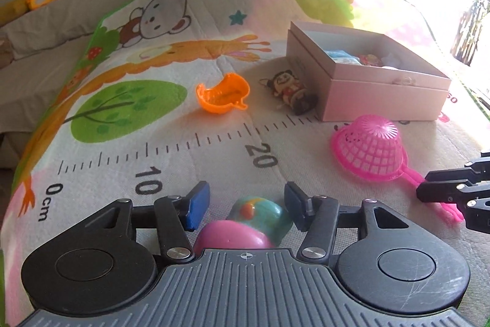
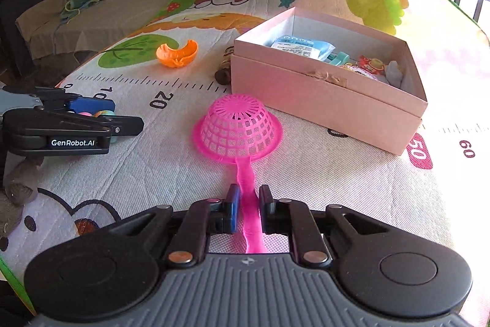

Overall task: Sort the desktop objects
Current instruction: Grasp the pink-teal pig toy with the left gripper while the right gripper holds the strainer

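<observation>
**Two grippers low over the play mat, each astride a toy**

Straddling a pink and teal toy (image 1: 254, 222), the left gripper (image 1: 247, 206) sits low on the play mat (image 1: 171, 143) with its jaws spread wide; neither blue pad (image 1: 199, 206) touches the toy, which lies on the mat between them, close to the printed ruler's 10 and 20 marks. Only the left wrist view shows this toy clearly. From the right wrist view the left gripper (image 2: 122, 120) appears side-on, level with the mat, with just slivers of colour between its fingers.

The right wrist view alone shows how the right gripper (image 2: 247, 201) meets the pink strainer (image 2: 237, 127): the strainer lies bowl-down on the mat, its handle running back between the jaws. They are narrowed around the handle, but whether the pads actually press on it cannot be told. In the left wrist view the right gripper (image 1: 441, 189) enters from the right edge, its fingers over the handle end of the strainer (image 1: 369, 147).

The pink box (image 2: 321, 100) stands open beyond the strainer; the right view looks down into it, at a blue packet (image 2: 301, 46) and small toys. The left view shows a cartoon figure toy (image 1: 289, 91) lying just beside the box's left wall, mostly hidden in the other view. An orange plastic piece (image 1: 222, 97) rests well left of the box.
</observation>
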A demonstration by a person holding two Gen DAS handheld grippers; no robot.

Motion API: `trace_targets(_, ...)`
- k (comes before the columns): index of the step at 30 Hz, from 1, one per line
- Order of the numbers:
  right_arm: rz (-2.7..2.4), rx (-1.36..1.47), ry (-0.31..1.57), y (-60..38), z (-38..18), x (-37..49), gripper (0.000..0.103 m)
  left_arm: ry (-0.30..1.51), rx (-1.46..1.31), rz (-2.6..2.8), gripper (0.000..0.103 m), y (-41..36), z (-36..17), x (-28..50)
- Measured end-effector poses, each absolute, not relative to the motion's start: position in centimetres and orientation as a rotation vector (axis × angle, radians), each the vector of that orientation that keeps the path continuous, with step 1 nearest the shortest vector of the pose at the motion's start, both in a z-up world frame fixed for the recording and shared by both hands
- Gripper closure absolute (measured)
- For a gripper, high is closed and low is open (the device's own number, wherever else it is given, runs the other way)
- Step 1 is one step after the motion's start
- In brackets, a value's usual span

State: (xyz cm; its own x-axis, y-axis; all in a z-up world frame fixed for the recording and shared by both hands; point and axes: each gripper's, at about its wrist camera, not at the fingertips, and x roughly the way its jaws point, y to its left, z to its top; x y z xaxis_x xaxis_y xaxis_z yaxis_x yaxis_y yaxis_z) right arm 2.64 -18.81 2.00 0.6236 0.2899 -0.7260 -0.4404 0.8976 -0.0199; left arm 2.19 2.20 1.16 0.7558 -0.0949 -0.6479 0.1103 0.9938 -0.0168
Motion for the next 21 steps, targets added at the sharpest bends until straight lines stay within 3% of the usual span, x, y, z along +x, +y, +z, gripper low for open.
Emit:
trace_targets(2, 0.424, -0.198, 0.788, -18.7, 1.9, 2.7, 0.089, 0.703, 0.026, -0.113, 0.041, 2.3, 1.3, 1.7)
trace_targets(6, 0.418, -0.194, 0.771, -18.5, 1.8, 2.8, 0.082, 0.706, 0.039, -0.122, 0.02, 2.4, 1.8, -0.2)
trace_targets(9, 0.418, -0.191, 0.762, -18.5, 1.7, 2.8, 0.08, 0.715, 0.048, -0.138, 0.013, 2.5, 2.0, -1.5)
trace_targets(14, 0.415, -0.186, 0.756, -18.6, 1.6, 2.7, 0.078, 0.752, 0.04, -0.182, 0.013, 2.5, 2.1, -2.9)
trace_targets(21, 0.527, -0.212, 0.756, -16.7, 1.7, 1.1, 0.075, 0.744, 0.08, -0.131, 0.025, 2.9, 2.0, -2.6)
